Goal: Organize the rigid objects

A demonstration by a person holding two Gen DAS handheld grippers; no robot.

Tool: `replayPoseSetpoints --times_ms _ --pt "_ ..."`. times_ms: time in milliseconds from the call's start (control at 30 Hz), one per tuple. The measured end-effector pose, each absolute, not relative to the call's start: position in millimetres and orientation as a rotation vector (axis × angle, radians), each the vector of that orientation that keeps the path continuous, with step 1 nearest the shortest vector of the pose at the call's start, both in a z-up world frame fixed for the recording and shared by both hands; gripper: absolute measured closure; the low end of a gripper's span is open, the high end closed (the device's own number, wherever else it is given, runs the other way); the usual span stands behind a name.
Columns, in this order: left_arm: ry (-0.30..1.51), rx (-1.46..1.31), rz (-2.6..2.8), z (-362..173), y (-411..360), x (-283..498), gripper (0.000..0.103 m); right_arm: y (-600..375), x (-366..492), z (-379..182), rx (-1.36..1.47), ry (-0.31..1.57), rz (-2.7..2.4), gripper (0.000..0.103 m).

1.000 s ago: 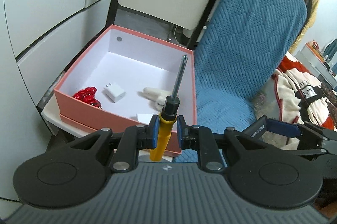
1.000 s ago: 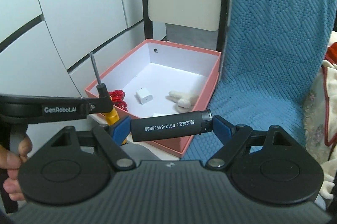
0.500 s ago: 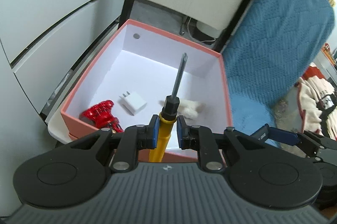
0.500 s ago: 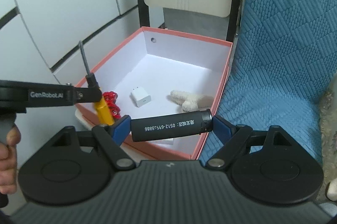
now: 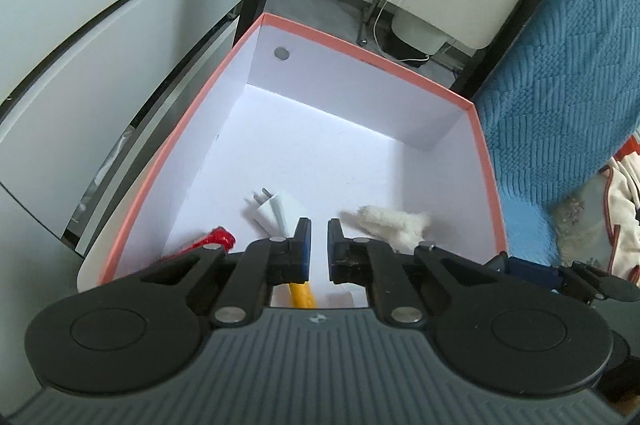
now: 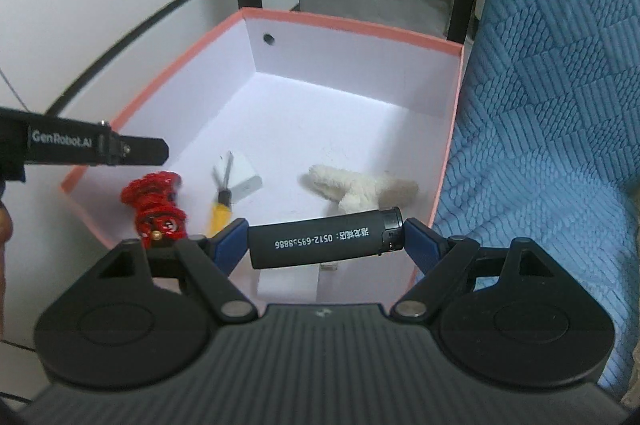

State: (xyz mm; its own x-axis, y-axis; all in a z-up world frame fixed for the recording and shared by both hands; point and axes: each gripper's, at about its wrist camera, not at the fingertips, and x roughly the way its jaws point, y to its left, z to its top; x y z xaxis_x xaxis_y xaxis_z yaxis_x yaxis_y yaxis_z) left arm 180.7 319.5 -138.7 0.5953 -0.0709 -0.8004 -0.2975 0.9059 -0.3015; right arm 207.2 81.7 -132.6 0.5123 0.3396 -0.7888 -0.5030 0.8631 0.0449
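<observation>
Left claw: our left claw (image 5: 318,245) hangs over the box (image 5: 372,61). Its two pads sit close with a thin gap, and we pinch nothing.
Screwdriver: the screwdriver (image 6: 221,203) lies on the box floor, under and just behind the left claw's pads. In the left view we see only a bit of its yellow handle below the pads. Its tip lies on the plug (image 6: 242,179).
Right claw: our right claw (image 6: 325,245) is spread wide and pinches the black tube (image 6: 324,245) by its two ends. The tube lies sideways across the pads, above the near side of the box.
In the box: a red toy (image 6: 156,203) sits left of the screwdriver. A white plush (image 6: 360,191) lies to the right, just past the tube.
Beside the box: a blue blanket (image 6: 560,105).
</observation>
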Motion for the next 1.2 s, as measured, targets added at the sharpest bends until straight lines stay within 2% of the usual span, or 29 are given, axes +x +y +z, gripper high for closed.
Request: replayPoseSetpoints --times_ms 367,433,1200 --pt "0.946 -0.470 0.150 -143.3 320.7 169.3 0.093 88.2 206.2 -137.9 -0.204 0.924 0.555 0.017" --pt "0.941 -0.484 0.155 -141.7 321.6 166.2 0.093 88.4 203.3 -135.4 -0.213 0.916 0.555 0.005" --pt "0.803 -0.454 0.159 -52.4 276.1 78.9 0.092 33.9 129.8 -53.4 -0.117 0.775 0.610 0.005"
